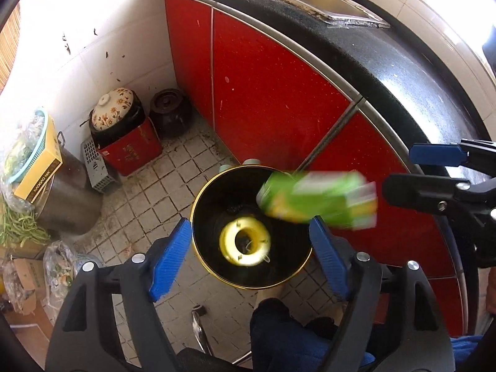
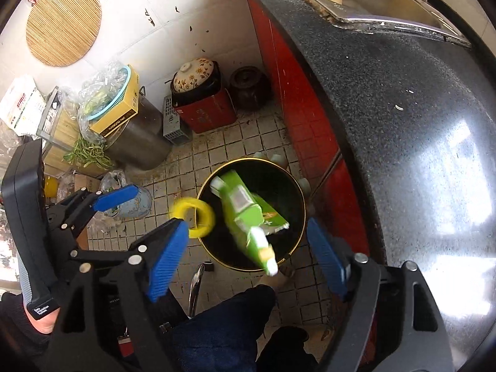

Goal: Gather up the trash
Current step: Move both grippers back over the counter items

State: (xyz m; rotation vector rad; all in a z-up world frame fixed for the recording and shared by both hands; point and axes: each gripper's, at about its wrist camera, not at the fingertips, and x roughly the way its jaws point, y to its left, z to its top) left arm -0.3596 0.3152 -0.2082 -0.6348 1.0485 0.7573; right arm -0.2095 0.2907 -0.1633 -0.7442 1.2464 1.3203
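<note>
A black trash bin with a gold rim (image 1: 235,167) (image 2: 229,162) stands on the tiled floor below both grippers. My left gripper (image 1: 249,257) is open above it, and a blurred yellow tape ring (image 1: 245,241) hangs loose between its spread blue pads over the bin's mouth. A blurred green carton (image 1: 316,200) (image 2: 248,214) is in the air over the bin, free of all pads. My right gripper (image 2: 248,259) (image 1: 424,172) is open too, with nothing gripped. In the right wrist view the yellow tape ring (image 2: 193,214) shows at the bin's left rim, beside my left gripper (image 2: 145,214).
Red cabinet doors (image 1: 272,93) and a dark speckled counter (image 2: 387,108) with a steel sink (image 2: 387,0) run along the right. Clay pots (image 1: 114,108), a red box, a steel pot (image 2: 139,136), boxes and bagged greens crowd the far left corner. A person's dark-trousered knee (image 2: 223,325) and a chrome leg (image 2: 195,285) are just below.
</note>
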